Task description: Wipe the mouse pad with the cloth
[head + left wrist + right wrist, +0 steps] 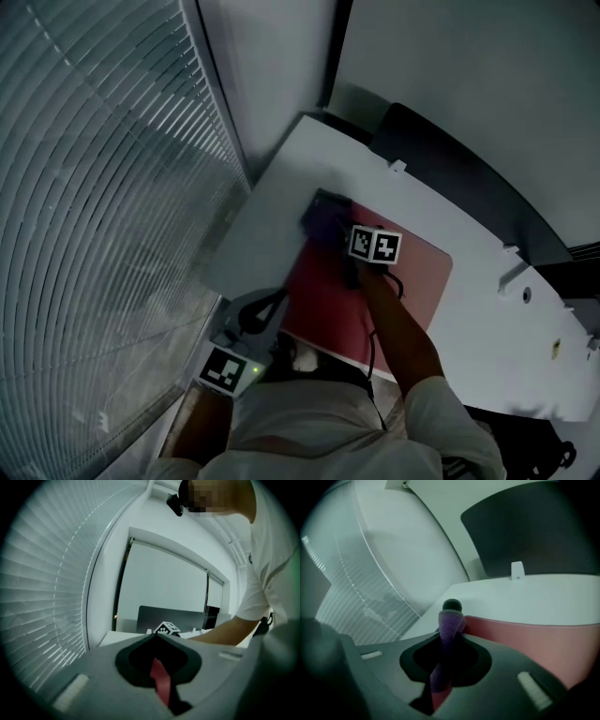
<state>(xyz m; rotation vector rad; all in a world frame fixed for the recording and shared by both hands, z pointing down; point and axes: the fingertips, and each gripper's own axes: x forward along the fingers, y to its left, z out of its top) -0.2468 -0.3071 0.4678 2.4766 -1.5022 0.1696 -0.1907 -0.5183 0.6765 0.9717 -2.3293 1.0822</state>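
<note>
1. Grippers first: left gripper (274, 309) is sitting low at the near edge of the desk (281, 211), close to the window blinds (94, 187). Its jaws are pressing together on the near-left edge of the mouse pad (319, 300). In the left gripper view, a red strip of the mouse pad (159, 679) is showing between them.
2. Mouse pad is lying flat on the white desk, red face up, and is running from the near edge toward the middle.
3. Right gripper (342, 234) is reaching over the pad's far-left corner. Its jaws are pinching the cloth (449, 625) tight, with purple fabric bunching up between them.
4. Cloth (323, 216) is resting at that far-left corner. It is touching the pad and partly overhanging onto the bare desk.
5. Person's forearm (398, 328) is stretching across the pad behind the right gripper.
6. 1 small white clip (516, 570) is standing upright on the desk beyond the pad, well apart from the cloth.
7. Dark panel (459, 178) is running along the desk's far-right side.
</note>
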